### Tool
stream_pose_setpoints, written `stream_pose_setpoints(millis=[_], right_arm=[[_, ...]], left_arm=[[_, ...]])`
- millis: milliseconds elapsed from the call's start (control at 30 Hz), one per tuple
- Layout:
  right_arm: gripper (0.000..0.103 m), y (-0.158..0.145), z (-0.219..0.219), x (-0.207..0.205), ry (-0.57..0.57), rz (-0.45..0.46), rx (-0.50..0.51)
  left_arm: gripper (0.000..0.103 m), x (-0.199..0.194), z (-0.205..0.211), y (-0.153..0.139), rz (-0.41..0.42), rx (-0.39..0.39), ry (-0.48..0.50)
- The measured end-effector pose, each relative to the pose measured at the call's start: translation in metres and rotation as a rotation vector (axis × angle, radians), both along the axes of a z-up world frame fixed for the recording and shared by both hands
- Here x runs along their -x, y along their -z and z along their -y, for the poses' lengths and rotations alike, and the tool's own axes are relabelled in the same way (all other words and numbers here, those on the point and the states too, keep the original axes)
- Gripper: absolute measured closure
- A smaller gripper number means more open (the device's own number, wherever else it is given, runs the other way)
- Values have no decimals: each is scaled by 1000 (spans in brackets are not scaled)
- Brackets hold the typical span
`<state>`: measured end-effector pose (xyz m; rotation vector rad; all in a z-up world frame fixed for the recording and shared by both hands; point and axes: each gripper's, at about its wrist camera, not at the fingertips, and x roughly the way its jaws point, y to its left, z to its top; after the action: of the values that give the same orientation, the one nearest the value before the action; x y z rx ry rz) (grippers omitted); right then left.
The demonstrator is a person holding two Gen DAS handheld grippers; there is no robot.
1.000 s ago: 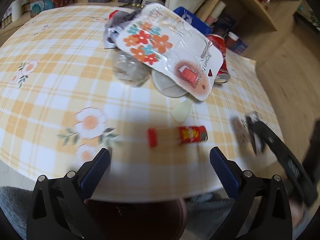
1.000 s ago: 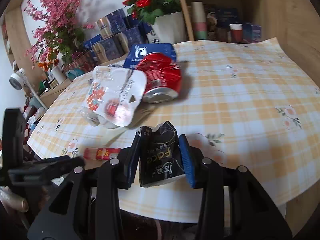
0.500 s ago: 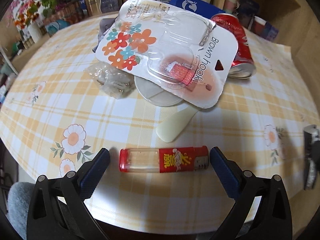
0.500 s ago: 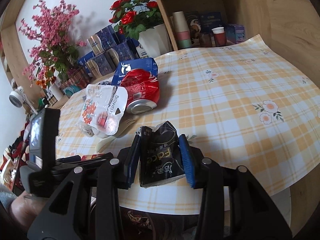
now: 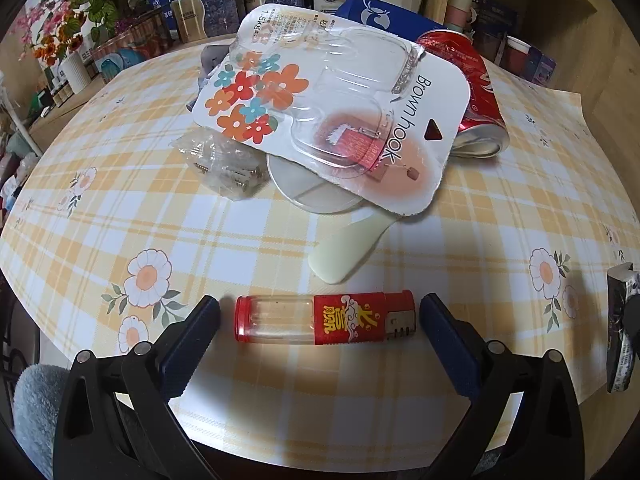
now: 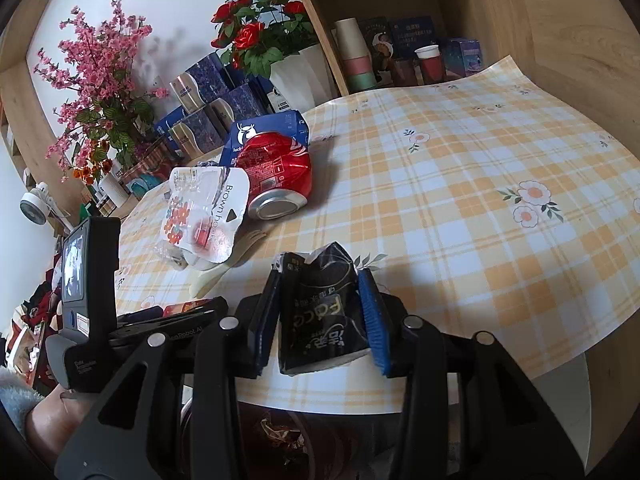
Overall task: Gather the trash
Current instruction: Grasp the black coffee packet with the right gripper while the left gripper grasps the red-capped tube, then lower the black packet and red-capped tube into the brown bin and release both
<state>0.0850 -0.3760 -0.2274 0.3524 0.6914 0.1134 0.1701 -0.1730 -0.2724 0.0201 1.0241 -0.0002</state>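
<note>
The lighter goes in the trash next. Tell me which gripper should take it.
Left. The left gripper is open with the lighter lying between its fingers, so it likely only needs to close. The right gripper is shut on a black wrapper.

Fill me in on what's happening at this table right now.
A person is clearing trash off the checked tablecloth with a pair of hand-held tongs in each hand. The right tongs are shut on a crumpled black wrapper at the table's near edge. The left tongs are open, with a red lighter lying crosswise between their tips, not yet gripped. Behind it sit a blister pack, a crushed red can and a bag of screws.
</note>
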Motion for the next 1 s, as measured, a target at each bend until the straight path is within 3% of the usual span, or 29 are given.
stream_pose_setpoints(millis=[100, 233, 367, 600, 800, 1000], right_arm=[[62, 0, -3, 0, -3, -1, 2], [62, 0, -10, 3, -17, 3, 18], [62, 2, -14, 5, -22, -8, 19], [62, -3, -25, 15, -43, -8, 22], [62, -5, -43, 28, -73, -15, 10], [62, -6, -73, 49, -133, -17, 11]], left_arm=[[6, 6, 0, 0, 12, 1, 18], [21, 11, 1, -4, 43, 6, 69], [21, 14, -4, -6, 47, 35, 121], [21, 18, -43, -15, 20, 202, 169], [21, 40, -69, -36, 61, 214, 236], [22, 81, -117, -57, 94, 287, 287]])
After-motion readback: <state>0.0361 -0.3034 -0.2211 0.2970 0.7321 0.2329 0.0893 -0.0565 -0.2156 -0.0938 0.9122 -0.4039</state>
